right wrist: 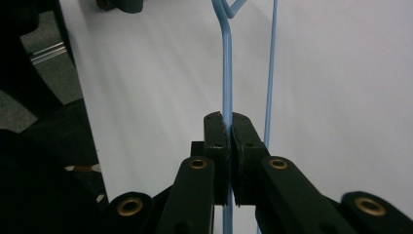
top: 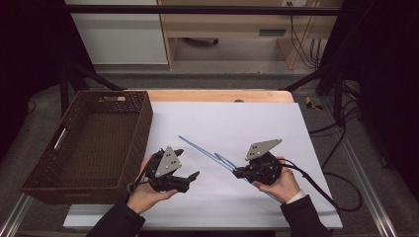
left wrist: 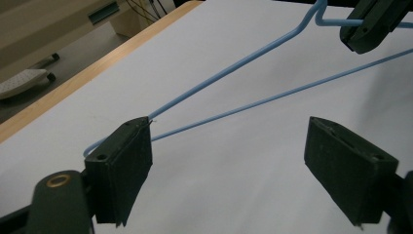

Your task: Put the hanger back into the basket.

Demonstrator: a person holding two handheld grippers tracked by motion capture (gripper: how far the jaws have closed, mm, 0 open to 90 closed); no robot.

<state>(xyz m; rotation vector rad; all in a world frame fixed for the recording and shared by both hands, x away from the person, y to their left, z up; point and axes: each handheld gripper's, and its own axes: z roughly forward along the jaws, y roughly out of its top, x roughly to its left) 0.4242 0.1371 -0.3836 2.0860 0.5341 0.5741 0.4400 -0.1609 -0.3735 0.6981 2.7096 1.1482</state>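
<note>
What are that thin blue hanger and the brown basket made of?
The blue hanger looks like thin wire with a smooth, light-blue coating, probably plastic over metal: it keeps slim, even, sharply bent lines. The brown basket looks woven, wicker or a plastic imitation: its walls show a fine, matte, dark weave. The pictures leave open which.

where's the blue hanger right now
In the high view the blue hanger lies mid-table over the white sheet, clamped in the right gripper, right of the brown basket.
</note>
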